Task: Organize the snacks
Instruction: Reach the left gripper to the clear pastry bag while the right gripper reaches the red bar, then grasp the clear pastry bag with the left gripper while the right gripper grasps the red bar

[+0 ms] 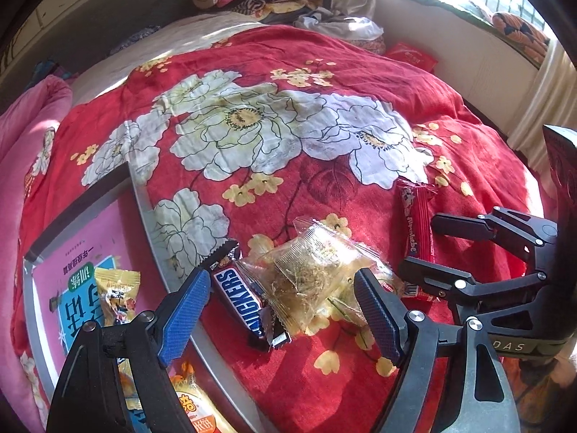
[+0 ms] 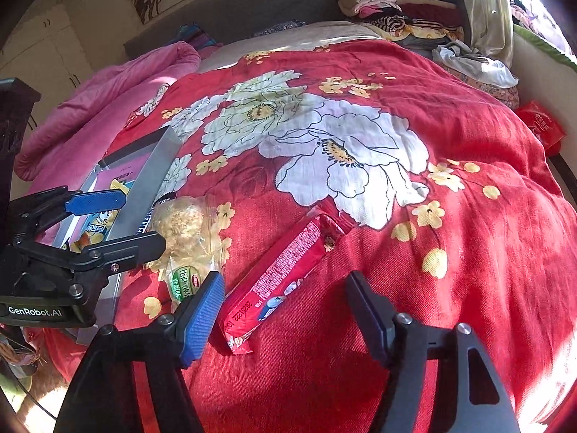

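I'm hovering my left gripper (image 1: 285, 310) wide open and empty over the Snickers bar (image 1: 242, 301) and the clear packet (image 1: 313, 274) overlapping it, just beside the tray (image 1: 151, 216). I'm keeping my right gripper (image 2: 285, 310) parted around the near end of the red candy stick (image 2: 285, 274), pads not pressing. I'm worrying the left closes on both wrappers at once, or the stick slides off on the soft quilt (image 2: 450, 252)
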A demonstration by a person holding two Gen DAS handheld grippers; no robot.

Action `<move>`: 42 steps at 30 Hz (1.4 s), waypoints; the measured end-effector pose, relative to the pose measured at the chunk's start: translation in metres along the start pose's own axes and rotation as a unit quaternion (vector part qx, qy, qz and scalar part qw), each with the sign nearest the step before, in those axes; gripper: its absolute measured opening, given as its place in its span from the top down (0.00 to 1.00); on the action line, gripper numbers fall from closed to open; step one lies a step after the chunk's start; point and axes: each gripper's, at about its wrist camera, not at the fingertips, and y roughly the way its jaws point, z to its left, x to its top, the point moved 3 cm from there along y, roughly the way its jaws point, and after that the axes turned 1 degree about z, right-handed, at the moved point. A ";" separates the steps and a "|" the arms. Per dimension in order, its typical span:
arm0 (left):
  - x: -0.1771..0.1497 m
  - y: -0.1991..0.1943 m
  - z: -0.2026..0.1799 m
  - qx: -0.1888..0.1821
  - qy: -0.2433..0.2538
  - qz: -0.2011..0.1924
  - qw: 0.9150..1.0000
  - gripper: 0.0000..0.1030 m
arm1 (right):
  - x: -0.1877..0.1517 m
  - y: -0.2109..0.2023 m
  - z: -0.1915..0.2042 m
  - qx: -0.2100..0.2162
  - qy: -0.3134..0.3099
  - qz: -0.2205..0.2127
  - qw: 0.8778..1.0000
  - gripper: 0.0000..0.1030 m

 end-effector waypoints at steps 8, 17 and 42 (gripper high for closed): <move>0.002 0.018 -0.007 -0.003 0.031 0.021 0.999 0.30 | 0.004 0.014 0.009 0.014 -0.028 0.005 1.000 0.55; 0.014 0.027 -0.014 -0.003 0.034 0.022 0.999 0.34 | 0.011 0.008 0.002 0.045 -0.013 -0.008 0.999 0.73; 0.011 0.010 -0.010 -0.067 -0.061 -0.007 0.996 0.58 | 0.018 -0.022 -0.005 0.079 0.011 -0.058 0.995 0.77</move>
